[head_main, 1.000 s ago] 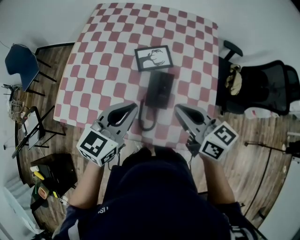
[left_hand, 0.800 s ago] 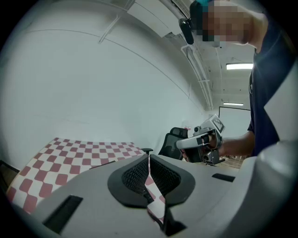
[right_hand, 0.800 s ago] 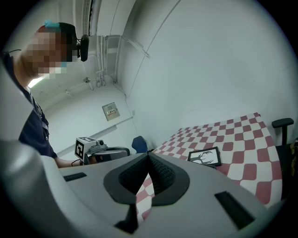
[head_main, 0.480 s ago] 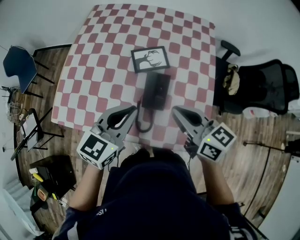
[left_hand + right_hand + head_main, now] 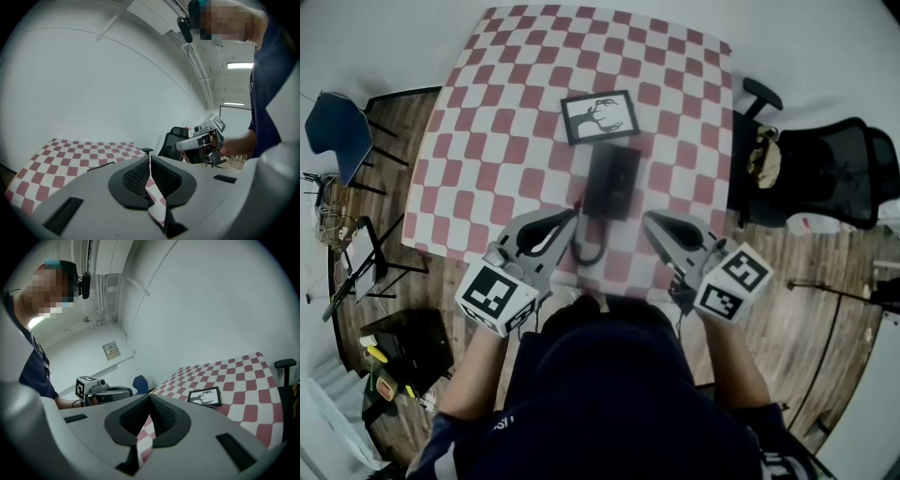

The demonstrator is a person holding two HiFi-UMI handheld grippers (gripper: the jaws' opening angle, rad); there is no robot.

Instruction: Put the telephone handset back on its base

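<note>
The black telephone [image 5: 614, 180] lies on the checkered table [image 5: 487, 141], its curled cord [image 5: 586, 246] looping toward the near edge. From above I cannot tell the handset apart from the base. My left gripper [image 5: 571, 215] hovers at the near edge, left of the cord, shut and empty. My right gripper [image 5: 647, 217] hovers right of the cord, also shut and empty. Both tips are a short way short of the telephone. In the left gripper view the jaws [image 5: 150, 157] meet with nothing between them. The right gripper view shows its own tips [image 5: 149, 396] closed the same way.
A framed deer picture [image 5: 600, 116] lies just beyond the telephone, and also shows in the right gripper view [image 5: 205, 397]. A black office chair [image 5: 825, 173] stands right of the table. Left of the table a blue chair [image 5: 342, 127] stands on the wooden floor.
Both grippers have stayed shut and nearly still at the near table edge. The head view has shifted only slightly.
</note>
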